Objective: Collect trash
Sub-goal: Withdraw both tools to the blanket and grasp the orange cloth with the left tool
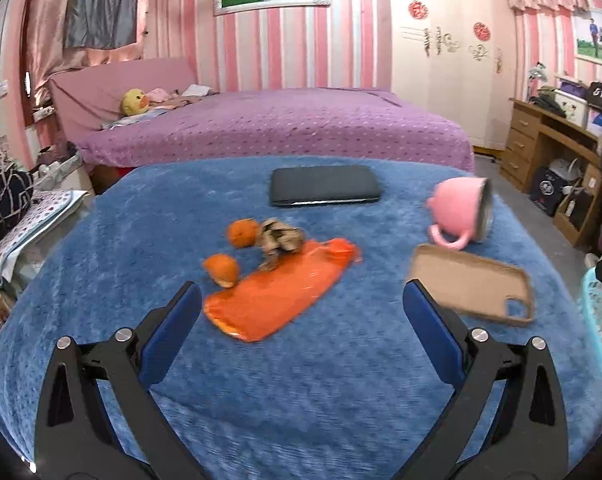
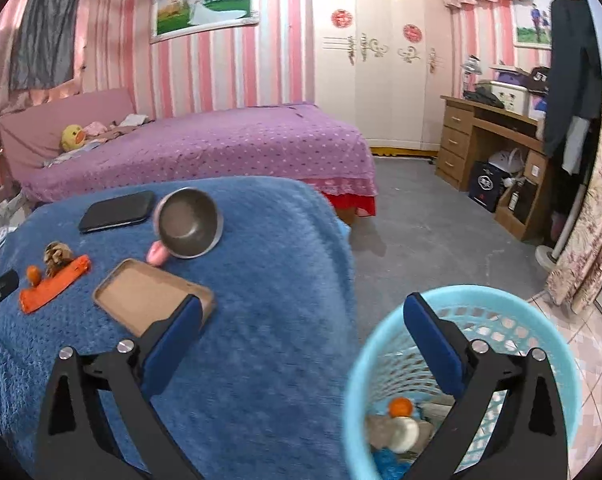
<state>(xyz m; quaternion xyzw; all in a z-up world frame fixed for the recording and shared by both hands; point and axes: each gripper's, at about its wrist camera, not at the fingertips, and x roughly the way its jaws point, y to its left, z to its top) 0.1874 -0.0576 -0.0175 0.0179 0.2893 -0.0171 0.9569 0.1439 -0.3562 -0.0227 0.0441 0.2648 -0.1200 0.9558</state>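
Observation:
On the blue blanket (image 1: 301, 380) lie an orange wrapper (image 1: 277, 292), a crumpled brown paper (image 1: 279, 240) and two pieces of orange peel (image 1: 243, 233) (image 1: 222, 269). My left gripper (image 1: 301, 304) is open and empty, hovering just before the wrapper. My right gripper (image 2: 301, 312) is open and empty, with its right finger above the light blue trash basket (image 2: 453, 384), which holds an orange peel (image 2: 400, 407) and other scraps. The wrapper (image 2: 55, 284), paper (image 2: 57, 258) and a peel (image 2: 33, 274) also show far left in the right wrist view.
A pink mug (image 1: 463, 212) lies on its side beside a tan phone case (image 1: 477, 284) and a black case (image 1: 325, 186). Beyond is a purple bed (image 1: 277, 124). A wooden desk (image 2: 497, 140) stands at the right across grey floor (image 2: 429, 236).

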